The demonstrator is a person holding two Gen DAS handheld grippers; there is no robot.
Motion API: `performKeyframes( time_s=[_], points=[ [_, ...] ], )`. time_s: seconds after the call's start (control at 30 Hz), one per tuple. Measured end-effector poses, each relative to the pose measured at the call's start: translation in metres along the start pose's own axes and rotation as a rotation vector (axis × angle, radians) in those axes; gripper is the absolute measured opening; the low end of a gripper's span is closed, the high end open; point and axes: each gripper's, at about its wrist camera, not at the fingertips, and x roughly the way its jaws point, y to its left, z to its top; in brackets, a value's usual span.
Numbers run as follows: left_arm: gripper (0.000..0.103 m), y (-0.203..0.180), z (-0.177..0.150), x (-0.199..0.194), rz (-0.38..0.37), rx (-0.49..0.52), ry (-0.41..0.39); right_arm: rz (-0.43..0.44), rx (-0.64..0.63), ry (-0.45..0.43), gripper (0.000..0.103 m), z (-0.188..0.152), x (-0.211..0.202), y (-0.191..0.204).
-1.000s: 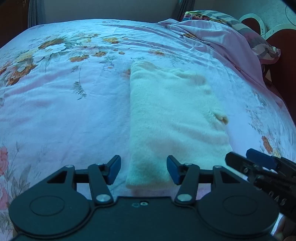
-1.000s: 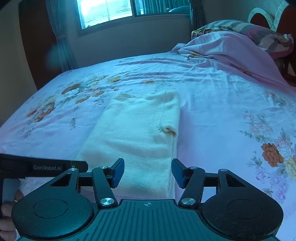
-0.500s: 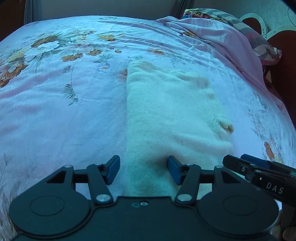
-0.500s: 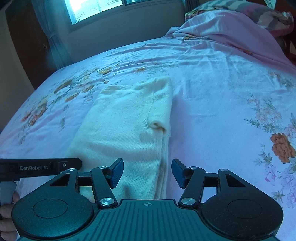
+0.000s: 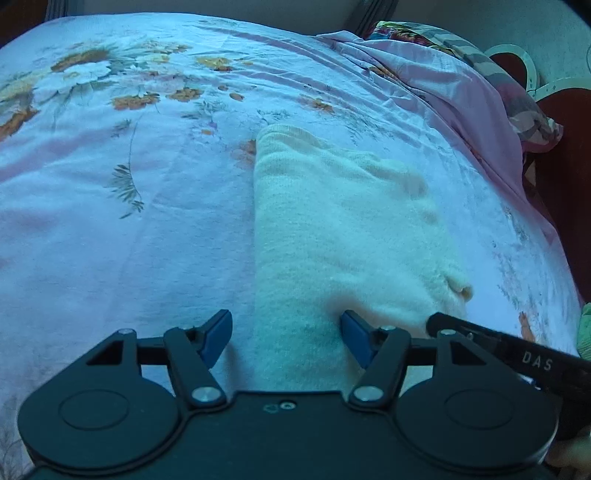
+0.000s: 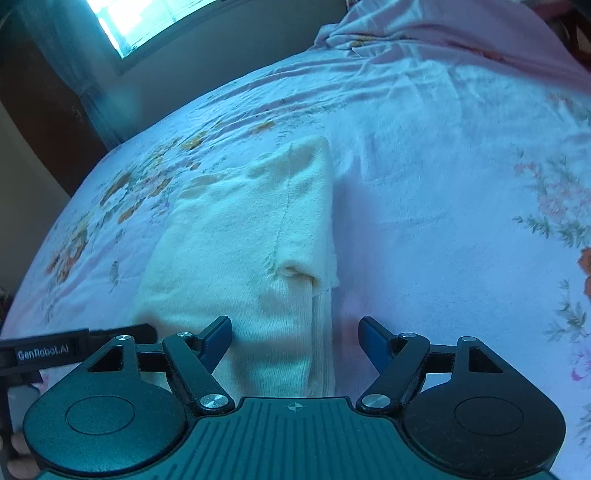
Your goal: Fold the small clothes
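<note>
A cream knitted garment [image 5: 343, 236] lies folded into a long strip on the pink floral bedsheet [image 5: 129, 229]. My left gripper [image 5: 286, 334] straddles the strip's near left edge, its jaws opening, and the blue pads do not press the cloth. My right gripper [image 6: 293, 338] straddles the garment [image 6: 251, 236] at its near right edge, jaws also opening, with the ribbed hem between the pads but not pinched. A small folded cuff [image 6: 295, 271] shows on the right side. The right gripper's finger [image 5: 517, 350] reaches into the left wrist view.
A rumpled pink blanket [image 5: 443, 92] and a patterned pillow [image 5: 480, 59] lie at the head of the bed. A dark headboard [image 5: 565, 155] stands at the right. A window [image 6: 155, 22] and curtain are behind the bed. A green cloth [image 5: 583, 332] peeks in at the right edge.
Both grippers have moved forward and down onto the garment's near end, and their jaws stand wider. The right gripper has rolled, tilting its view.
</note>
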Motion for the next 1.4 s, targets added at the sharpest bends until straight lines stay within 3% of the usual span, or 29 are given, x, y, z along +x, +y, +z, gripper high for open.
performKeyframes(
  time_s=[0.3,0.37,0.4,0.43,0.63,0.93,1.4],
  points=[
    [0.059,0.009,0.017,0.032,-0.113,-0.073,0.052,0.088,0.104,0.007,0.075,0.024,0.034,-0.018],
    [0.056,0.009,0.020,0.036,-0.118,-0.084,0.053,0.091,0.115,0.003,0.060,0.028,0.041,-0.020],
    [0.052,0.009,0.021,0.038,-0.121,-0.088,0.055,0.096,0.120,0.008,0.041,0.029,0.044,-0.021],
    [0.049,0.009,0.021,0.038,-0.119,-0.095,0.052,0.124,0.145,0.019,0.032,0.030,0.047,-0.022],
    [0.033,0.000,0.020,0.023,-0.089,-0.077,0.002,0.120,0.092,-0.028,0.027,0.027,0.038,-0.008],
    [0.032,-0.008,0.023,-0.030,-0.073,-0.023,-0.103,0.166,-0.013,-0.125,0.027,0.029,0.002,0.037],
    [0.032,0.049,0.018,-0.128,-0.003,-0.059,-0.221,0.273,-0.119,-0.150,0.027,0.022,-0.022,0.148]
  ],
)
